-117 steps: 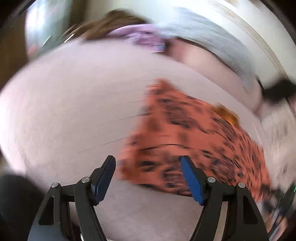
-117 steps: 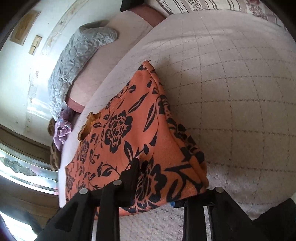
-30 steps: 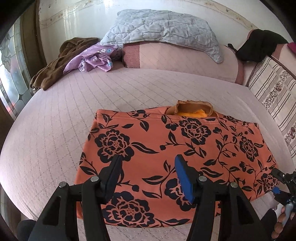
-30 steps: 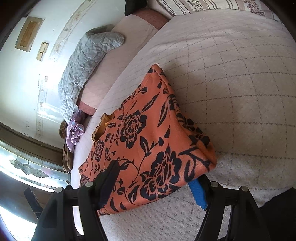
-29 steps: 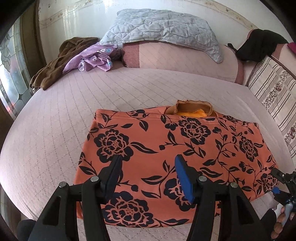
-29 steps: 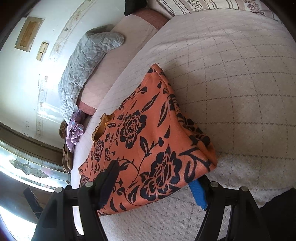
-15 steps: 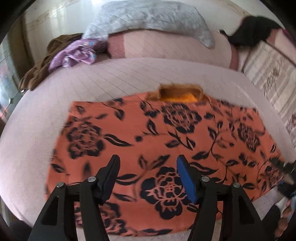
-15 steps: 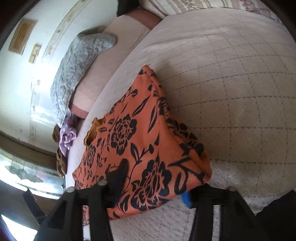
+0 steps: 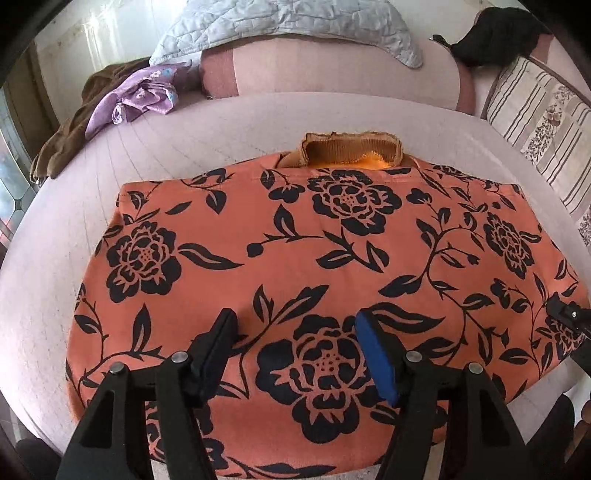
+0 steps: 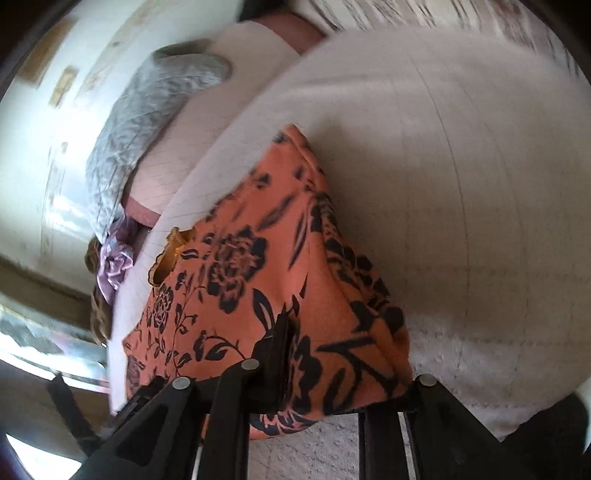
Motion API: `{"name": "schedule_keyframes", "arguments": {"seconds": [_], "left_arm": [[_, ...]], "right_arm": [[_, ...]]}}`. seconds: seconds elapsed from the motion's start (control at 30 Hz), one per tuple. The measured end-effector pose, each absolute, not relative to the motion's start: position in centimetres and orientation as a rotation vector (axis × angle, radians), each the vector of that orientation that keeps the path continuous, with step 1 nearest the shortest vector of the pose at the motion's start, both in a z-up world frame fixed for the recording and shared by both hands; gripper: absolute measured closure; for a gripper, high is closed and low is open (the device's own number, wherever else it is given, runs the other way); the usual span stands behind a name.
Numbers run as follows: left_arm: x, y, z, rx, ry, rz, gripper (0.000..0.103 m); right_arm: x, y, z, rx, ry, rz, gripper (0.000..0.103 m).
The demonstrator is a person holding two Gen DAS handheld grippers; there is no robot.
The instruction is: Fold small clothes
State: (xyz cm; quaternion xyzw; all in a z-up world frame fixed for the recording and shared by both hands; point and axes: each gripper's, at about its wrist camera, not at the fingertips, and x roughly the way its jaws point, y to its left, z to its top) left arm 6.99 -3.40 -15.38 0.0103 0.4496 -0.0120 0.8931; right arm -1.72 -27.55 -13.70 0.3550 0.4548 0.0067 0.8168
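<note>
An orange garment with black flowers [image 9: 332,240] lies spread flat on the pink quilted bed [image 9: 92,184]; a ribbed orange neckband [image 9: 351,149] pokes out at its far edge. My left gripper [image 9: 295,332] is open and hovers over the garment's near middle, holding nothing. In the right wrist view the same garment [image 10: 266,266] fills the lower middle. My right gripper [image 10: 332,369] has closed in on the garment's near corner; cloth lies between its jaws and hides the right pad. Its tip also shows at the left wrist view's right edge [image 9: 567,314].
A grey quilted pillow [image 9: 288,18] and a pink bolster [image 9: 332,66] lie at the bed's head. Purple [image 9: 140,96] and brown clothes [image 9: 62,147] are piled far left. A striped cushion [image 9: 543,118] and a black item [image 9: 502,33] are at the right.
My left gripper has moved closer over the garment, still open. My right gripper's jaws have narrowed onto the garment's corner, and that view is now blurred by motion.
</note>
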Motion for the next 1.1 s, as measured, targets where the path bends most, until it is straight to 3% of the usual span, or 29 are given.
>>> {"name": "schedule_keyframes", "arguments": {"seconds": [0.37,0.43,0.5,0.57,0.63,0.7,0.87,1.1], "left_arm": [[6.7,-2.7,-15.5,-0.018,0.937,-0.045,0.036],[6.7,-2.7,-15.1,-0.022,0.936,-0.048,0.036],[6.4,-2.5,-14.3,-0.046,0.916,-0.056,0.036],[6.1,-2.2,-13.6,-0.050,0.893,-0.059,0.036],[6.1,-2.2,-13.8,-0.047,0.896,-0.058,0.035],[6.9,-2.2,-15.6,-0.036,0.956,-0.051,0.035],[6.9,-2.4,-15.4,-0.016,0.941,-0.055,0.033],[4.5,3.6,-12.3,-0.234,0.858,-0.052,0.033]], "right_arm": [[-1.4,-28.0,-14.3,0.797,0.991,-0.002,0.074],[-1.5,-28.0,-14.2,0.811,0.992,-0.002,0.068],[-1.6,-27.8,-13.9,0.820,0.989,0.013,0.045],[-1.7,-27.4,-13.2,0.806,0.970,0.024,0.042],[-1.7,-27.0,-12.7,0.768,0.956,0.019,0.044],[-1.5,-26.6,-13.1,0.738,0.985,0.011,0.082],[-1.3,-26.0,-13.0,0.678,1.013,-0.015,0.091],[-0.6,-18.6,-4.0,0.421,0.820,0.096,0.091]]}}
